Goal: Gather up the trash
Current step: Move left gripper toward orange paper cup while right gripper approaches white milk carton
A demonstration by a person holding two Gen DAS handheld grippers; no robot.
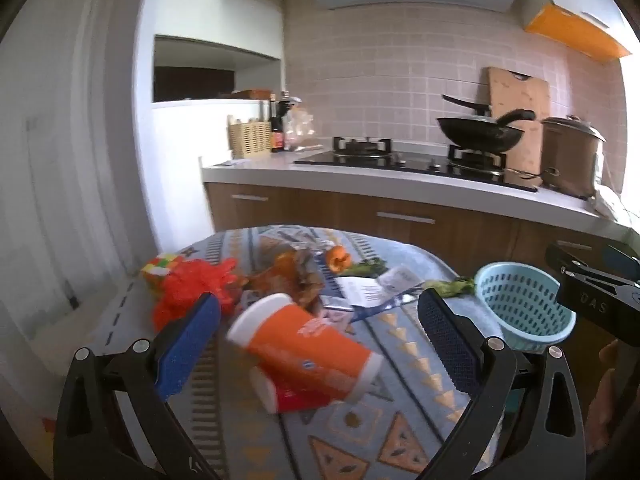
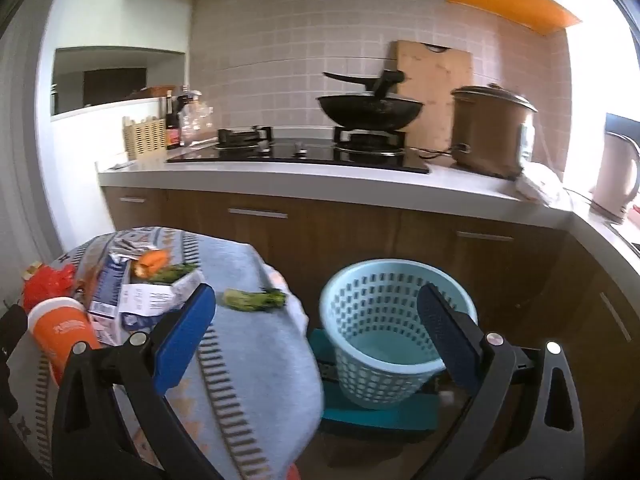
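Trash: an orange paper cup [image 1: 304, 354] lies tipped on the patterned tablecloth [image 1: 400, 412], framed by the left gripper [image 1: 320, 344], jaws wide and empty. The right gripper [image 2: 316, 340], also spread, hangs by the blue basket [image 2: 396, 332]. Squeeze off-centre and that cup could roll away.

Trash on the table, basket beside it.
Orange cup [image 1: 304, 344] lay tipped on its side, red bag [image 1: 192, 284] crumpled left of it, papers [image 1: 372, 290], peel [image 1: 338, 258] and greens [image 2: 254, 300] scattered behind; blue basket [image 2: 384, 328] stood upright.

Patterned cloth-covered table [image 1: 404, 420], orange cup [image 1: 308, 350], receipt [image 1: 370, 292], greens [image 2: 254, 300]
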